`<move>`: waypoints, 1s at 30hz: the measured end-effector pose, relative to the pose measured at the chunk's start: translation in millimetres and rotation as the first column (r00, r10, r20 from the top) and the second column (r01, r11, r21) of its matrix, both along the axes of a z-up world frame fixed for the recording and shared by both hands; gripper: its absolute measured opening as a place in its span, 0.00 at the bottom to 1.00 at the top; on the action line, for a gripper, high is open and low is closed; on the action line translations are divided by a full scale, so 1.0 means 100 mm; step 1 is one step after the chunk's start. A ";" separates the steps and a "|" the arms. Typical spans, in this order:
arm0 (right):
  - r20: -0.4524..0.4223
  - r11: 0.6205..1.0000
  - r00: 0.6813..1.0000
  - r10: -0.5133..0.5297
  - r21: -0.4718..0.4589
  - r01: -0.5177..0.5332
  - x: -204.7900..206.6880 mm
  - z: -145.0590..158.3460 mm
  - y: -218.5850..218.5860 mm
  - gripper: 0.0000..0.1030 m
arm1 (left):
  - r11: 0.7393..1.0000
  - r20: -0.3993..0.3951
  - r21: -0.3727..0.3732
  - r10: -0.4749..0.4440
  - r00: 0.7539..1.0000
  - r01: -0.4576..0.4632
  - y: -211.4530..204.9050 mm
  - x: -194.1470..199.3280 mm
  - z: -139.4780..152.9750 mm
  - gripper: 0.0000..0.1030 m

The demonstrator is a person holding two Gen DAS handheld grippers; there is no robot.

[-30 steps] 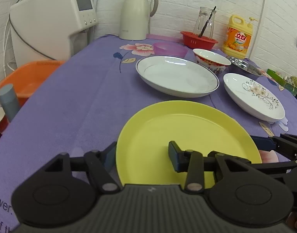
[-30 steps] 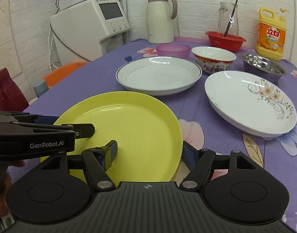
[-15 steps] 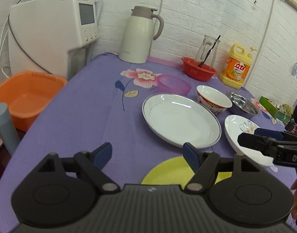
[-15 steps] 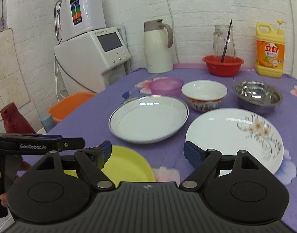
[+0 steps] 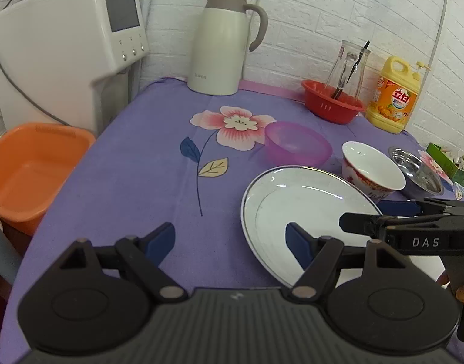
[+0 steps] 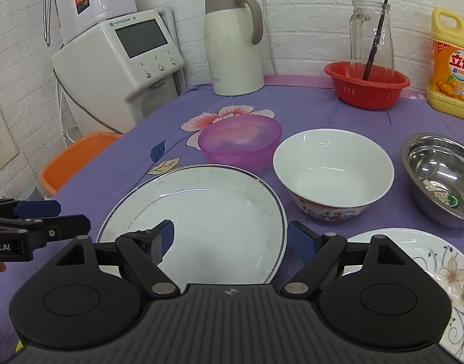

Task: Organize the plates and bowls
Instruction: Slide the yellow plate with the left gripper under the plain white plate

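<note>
A plain white plate [image 5: 304,209] [image 6: 207,218] lies on the purple cloth just ahead of both grippers. Behind it stand a purple plastic bowl [image 5: 297,143] [image 6: 241,142], a white bowl with a red pattern [image 5: 373,168] [image 6: 333,171] and a steel bowl [image 5: 418,176] [image 6: 441,176]. A flowered white plate [image 6: 438,261] lies at the right. My left gripper [image 5: 230,241] is open and empty, over the cloth at the plate's left rim. My right gripper [image 6: 230,239] is open and empty over the plain plate. The yellow plate is out of view.
At the back stand a white thermos jug [image 5: 224,42], a red basket [image 6: 367,88] holding a glass carafe, and a yellow detergent bottle [image 6: 453,63]. A white water dispenser [image 5: 65,45] and an orange basin [image 5: 28,170] are off the table's left edge.
Both grippers let go of the yellow plate, opened, and moved up and forward over the table. The yellow plate dropped out of view; the plain white plate now lies just ahead.
</note>
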State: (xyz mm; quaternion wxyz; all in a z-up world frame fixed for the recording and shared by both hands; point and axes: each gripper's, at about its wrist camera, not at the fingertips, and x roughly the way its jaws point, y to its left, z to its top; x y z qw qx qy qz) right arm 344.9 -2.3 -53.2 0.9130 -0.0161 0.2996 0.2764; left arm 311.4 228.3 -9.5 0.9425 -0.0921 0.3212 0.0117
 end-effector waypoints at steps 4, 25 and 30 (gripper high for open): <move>-0.049 1.000 0.999 0.002 -0.018 -0.003 0.08 -0.09 0.06 1.00 | 1.000 -0.008 0.002 0.000 1.000 0.000 0.04 0.07 -0.03 0.72; -0.012 0.996 0.998 0.067 -0.064 -0.067 -0.02 -0.21 0.31 1.00 | 0.999 -0.084 0.039 -0.004 0.996 0.007 -0.06 0.34 -0.28 0.68; -0.006 0.987 0.994 0.106 -0.117 -0.106 -0.03 -0.24 0.36 1.00 | 0.998 -0.086 0.063 0.000 0.996 0.005 -0.07 0.34 -0.31 0.68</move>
